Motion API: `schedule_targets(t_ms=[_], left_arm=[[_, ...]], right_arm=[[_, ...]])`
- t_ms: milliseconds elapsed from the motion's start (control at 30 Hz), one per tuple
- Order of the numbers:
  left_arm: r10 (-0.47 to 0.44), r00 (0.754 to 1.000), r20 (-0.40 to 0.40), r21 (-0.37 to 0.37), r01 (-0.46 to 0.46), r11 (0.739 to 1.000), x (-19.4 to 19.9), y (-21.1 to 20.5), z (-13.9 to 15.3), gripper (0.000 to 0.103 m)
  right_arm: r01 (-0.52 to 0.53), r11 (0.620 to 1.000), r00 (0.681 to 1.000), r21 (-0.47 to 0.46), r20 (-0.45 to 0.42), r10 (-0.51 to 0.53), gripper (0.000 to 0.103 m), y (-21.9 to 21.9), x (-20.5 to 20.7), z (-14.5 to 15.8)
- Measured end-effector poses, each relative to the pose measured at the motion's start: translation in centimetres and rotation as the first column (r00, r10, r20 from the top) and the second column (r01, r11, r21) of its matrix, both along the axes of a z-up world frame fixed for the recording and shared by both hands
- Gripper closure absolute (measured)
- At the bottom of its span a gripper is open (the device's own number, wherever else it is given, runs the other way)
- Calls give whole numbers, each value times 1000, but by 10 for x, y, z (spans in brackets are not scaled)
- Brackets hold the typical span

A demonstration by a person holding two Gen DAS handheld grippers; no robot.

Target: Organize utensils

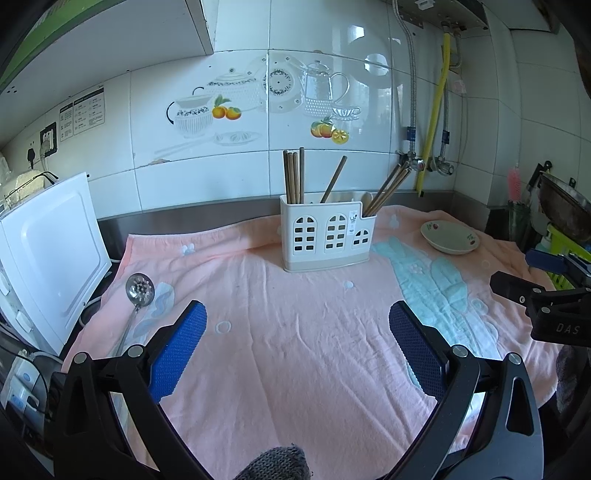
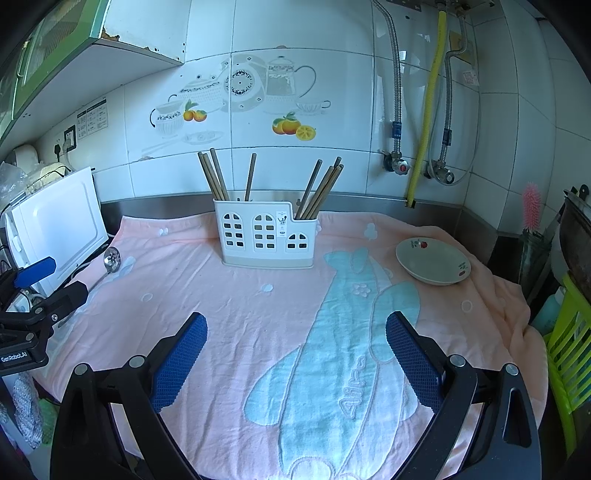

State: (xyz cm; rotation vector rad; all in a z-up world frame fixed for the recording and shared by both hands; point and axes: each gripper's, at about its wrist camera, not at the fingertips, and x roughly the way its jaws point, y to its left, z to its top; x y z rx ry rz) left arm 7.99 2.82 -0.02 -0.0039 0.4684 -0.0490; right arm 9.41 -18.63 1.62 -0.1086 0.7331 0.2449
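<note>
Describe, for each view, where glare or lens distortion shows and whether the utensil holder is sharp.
Left wrist view: window glare on the wall tiles; tile lines bow and the corners go black; the utensil holder is sharp, the slotted spoon slightly softer. Right wrist view: glare high on the tiles; the same fisheye bowing; the holder and small dish are clear.

- A towel [image 2: 258, 325] covers the counter.
- The utensil holder [image 2: 266, 236] stands on the towel toward its back edge, near the wall.
- Chopsticks [image 2: 214, 173] stand in the holder's left, middle and right compartments.
- A slotted ladle [image 1: 138, 295] lies on the towel's left edge, beside a microwave [image 1: 48, 254].
- A dish [image 2: 432, 260] sits on the towel, right of the holder.
</note>
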Motion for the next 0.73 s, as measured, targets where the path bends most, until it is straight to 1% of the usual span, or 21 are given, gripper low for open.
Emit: schedule_targets(t_ms=[567, 733], left_arm=[[-9, 1000, 13, 6, 9, 1000, -1, -2, 0, 5], [-7, 1000, 13, -4, 7, 1000, -1, 0, -1, 5]], right_arm=[[0, 1000, 1000, 0, 4, 0, 9, 0, -1, 1], [-2, 1000, 1000, -1, 6, 2, 9, -1, 0, 2]])
